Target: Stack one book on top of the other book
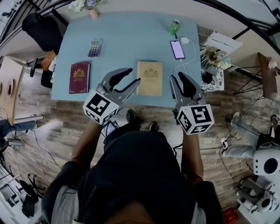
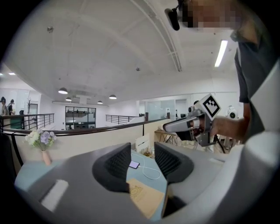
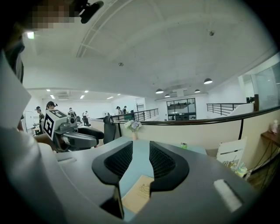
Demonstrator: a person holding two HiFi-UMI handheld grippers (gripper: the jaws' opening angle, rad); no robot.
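Two books lie flat and apart on the blue table (image 1: 127, 35). The maroon book (image 1: 79, 77) is at the left near the front edge. The tan book (image 1: 150, 78) lies at the middle, also seen as the tan book (image 2: 144, 197) and the tan book (image 3: 140, 194). My left gripper (image 1: 136, 75) hovers just left of the tan book, open, nothing between its jaws (image 2: 143, 151). To the right of that book hangs my right gripper (image 1: 176, 77), open and empty too (image 3: 141, 151). Each gripper shows in the other's view: right gripper (image 2: 192, 124), left gripper (image 3: 70, 131).
A calculator (image 1: 95, 47) lies behind the maroon book. A phone (image 1: 177, 49) with a white charger cable sits at the back right, a green can (image 1: 174, 27) beyond it. A flower vase (image 1: 87, 6) stands at the far edge. A black chair (image 1: 43, 30) stands left of the table.
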